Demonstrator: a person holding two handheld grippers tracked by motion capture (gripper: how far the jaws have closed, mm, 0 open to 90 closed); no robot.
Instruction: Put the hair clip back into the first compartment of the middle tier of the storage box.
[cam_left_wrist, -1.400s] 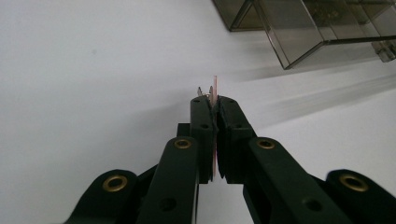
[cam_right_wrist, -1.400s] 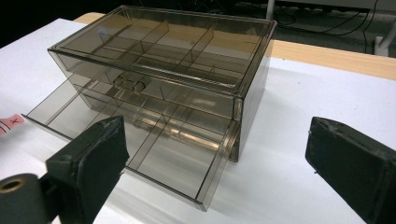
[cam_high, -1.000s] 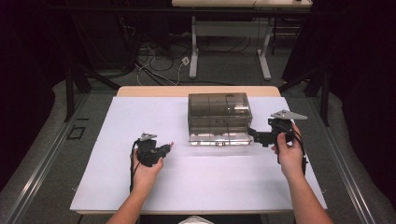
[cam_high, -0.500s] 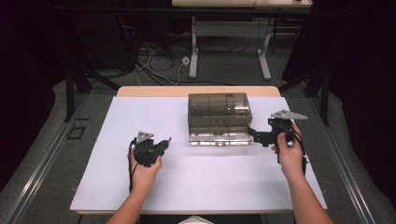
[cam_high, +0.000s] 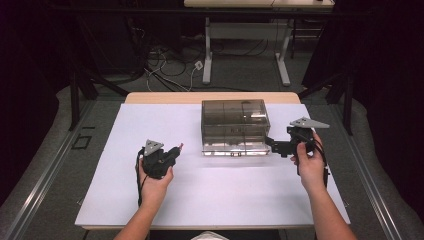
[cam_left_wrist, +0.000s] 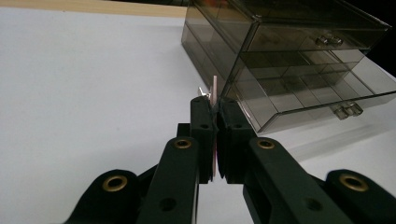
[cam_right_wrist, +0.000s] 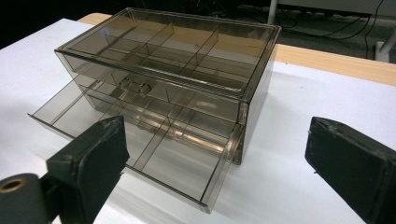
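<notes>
Smoky clear drawer box (cam_high: 235, 126) near the white table's (cam_high: 110, 135) far edge, bottom drawer (cam_right_wrist: 140, 149) pulled out (dividers visible). Left gripper (cam_left_wrist: 214, 122) just left of the box, clamped on a thin pink disc (cam_left_wrist: 214, 93). Right gripper (cam_high: 274, 145) at the box's right front corner, jaws wide apart, holding nothing.

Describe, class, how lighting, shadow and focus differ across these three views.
High view: the white table is brightly lit against dark surroundings, and the drawer box casts a soft shadow forward. Left gripper view: the near jaws are soft, the pink item they pinch fairly sharp. Right gripper view: blurred pads, box crisp, pale reflections on its lid.
</notes>
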